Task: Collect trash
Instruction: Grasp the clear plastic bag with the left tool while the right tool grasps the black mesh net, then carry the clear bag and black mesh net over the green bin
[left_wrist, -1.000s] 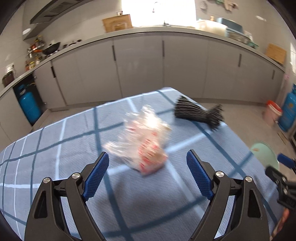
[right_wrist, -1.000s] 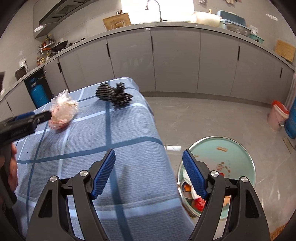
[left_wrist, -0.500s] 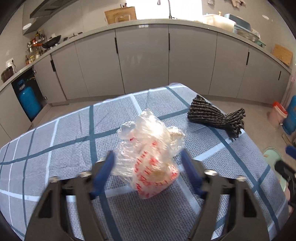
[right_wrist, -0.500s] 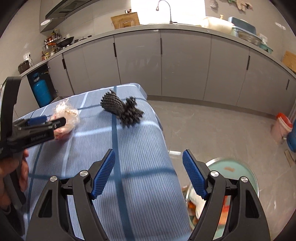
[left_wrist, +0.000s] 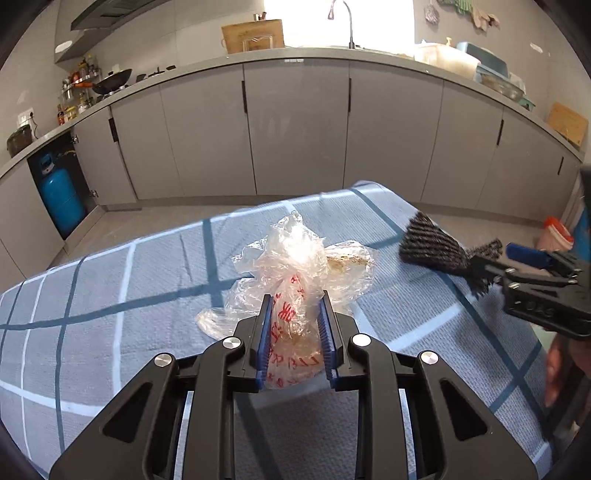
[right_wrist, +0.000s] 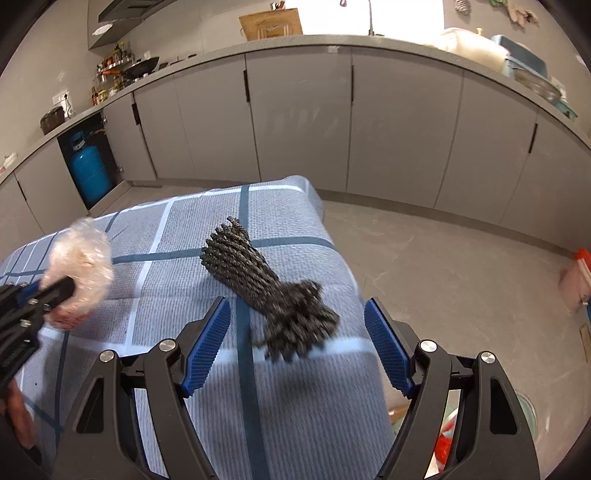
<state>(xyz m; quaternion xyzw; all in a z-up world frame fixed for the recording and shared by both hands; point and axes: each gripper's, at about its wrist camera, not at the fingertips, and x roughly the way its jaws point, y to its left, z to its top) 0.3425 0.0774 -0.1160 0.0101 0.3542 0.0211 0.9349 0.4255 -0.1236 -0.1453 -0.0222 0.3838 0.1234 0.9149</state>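
A crumpled clear plastic bag with red print (left_wrist: 295, 273) lies on the blue checked tablecloth (left_wrist: 110, 295). My left gripper (left_wrist: 294, 321) is shut on the bag's near end. The bag also shows at the left of the right wrist view (right_wrist: 79, 266), held in the left gripper. A dark bundle of braided cord (right_wrist: 269, 284) lies near the table's right edge, and it shows in the left wrist view (left_wrist: 436, 251). My right gripper (right_wrist: 297, 343) is open, with the bundle's frayed end between its fingers.
A pale green trash bin (right_wrist: 524, 406) with scraps stands on the floor below the table's right edge. Grey kitchen cabinets (left_wrist: 295, 129) run along the back. A blue gas cylinder (left_wrist: 61, 199) stands at the left. An orange-lidded bucket (right_wrist: 576, 277) stands at the right.
My left gripper has closed on the plastic bag. My right gripper has moved forward over the table until the cord bundle lies between its open fingers.
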